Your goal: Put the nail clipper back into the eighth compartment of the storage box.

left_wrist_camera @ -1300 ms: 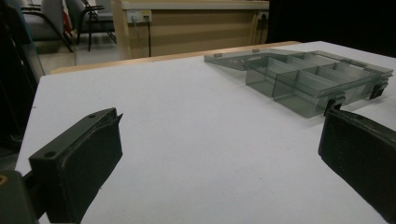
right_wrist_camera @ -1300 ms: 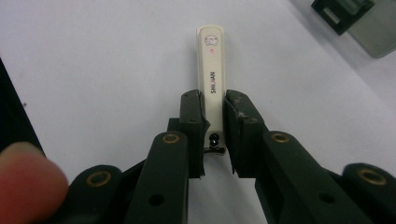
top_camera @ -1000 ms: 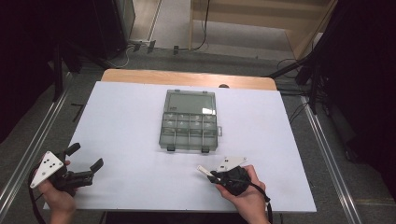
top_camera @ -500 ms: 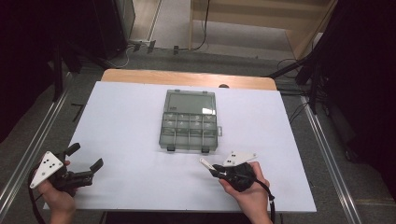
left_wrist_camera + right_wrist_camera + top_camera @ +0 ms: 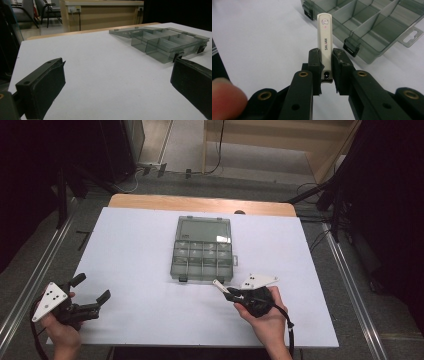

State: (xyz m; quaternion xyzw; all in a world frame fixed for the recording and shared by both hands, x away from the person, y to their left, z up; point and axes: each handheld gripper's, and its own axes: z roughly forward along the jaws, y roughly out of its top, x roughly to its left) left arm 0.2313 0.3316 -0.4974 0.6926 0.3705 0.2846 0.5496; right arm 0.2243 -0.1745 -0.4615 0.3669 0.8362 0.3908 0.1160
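Right gripper view: clipper's (image 5: 325, 42) rear between claw (image 5: 326, 65) pads.

nail clipper (image 5: 324, 37): cream, lengthwise between right gripper (image 5: 326, 65) fingers; organizer box (image 5: 203, 249): grey, open, mid-table

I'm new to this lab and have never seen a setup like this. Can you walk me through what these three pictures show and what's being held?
No robot here: a person holds a two-jaw tool in each hand. The high view looks down on a white table from above. An open grey compartment box lies on it. The other two pictures come from cameras riding on each tool, looking along its black jaws. The left tool is open and holds nothing. The right tool is shut on a cream nail clipper, pointing it toward the box's near edge.
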